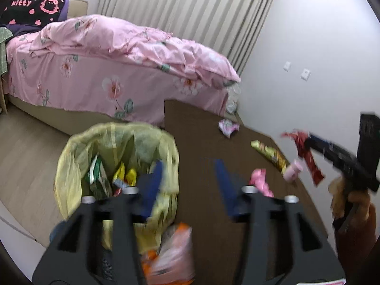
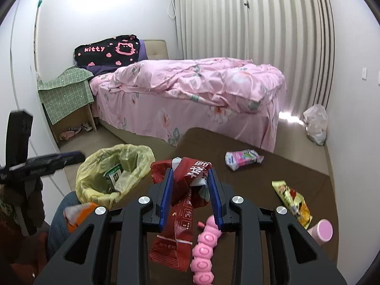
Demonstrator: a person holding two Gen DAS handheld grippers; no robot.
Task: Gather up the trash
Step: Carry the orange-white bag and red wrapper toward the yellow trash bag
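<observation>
My right gripper [image 2: 190, 174] is shut on a crumpled red wrapper [image 2: 187, 185], which hangs down between its blue pads above the brown table [image 2: 261, 180]. From the left wrist view the same red wrapper [image 1: 308, 156] dangles from the right gripper [image 1: 307, 142] at the right. My left gripper [image 1: 188, 163] stands open with nothing between its fingers, over the edge between the table and a bin lined with a yellow bag [image 1: 114, 147]. Several wrappers lie inside the bin [image 2: 114, 166]. A blurred orange and clear wrapper [image 1: 171, 249] shows below the left gripper.
On the table lie a pink beaded toy [image 2: 204, 251], a pink packet [image 2: 242, 159], a yellow-green snack wrapper [image 2: 292, 199] and a pink bottle [image 2: 320, 231]. A bed with pink bedding [image 2: 190, 87] stands behind. A white plastic bag [image 2: 315, 121] sits by the curtain.
</observation>
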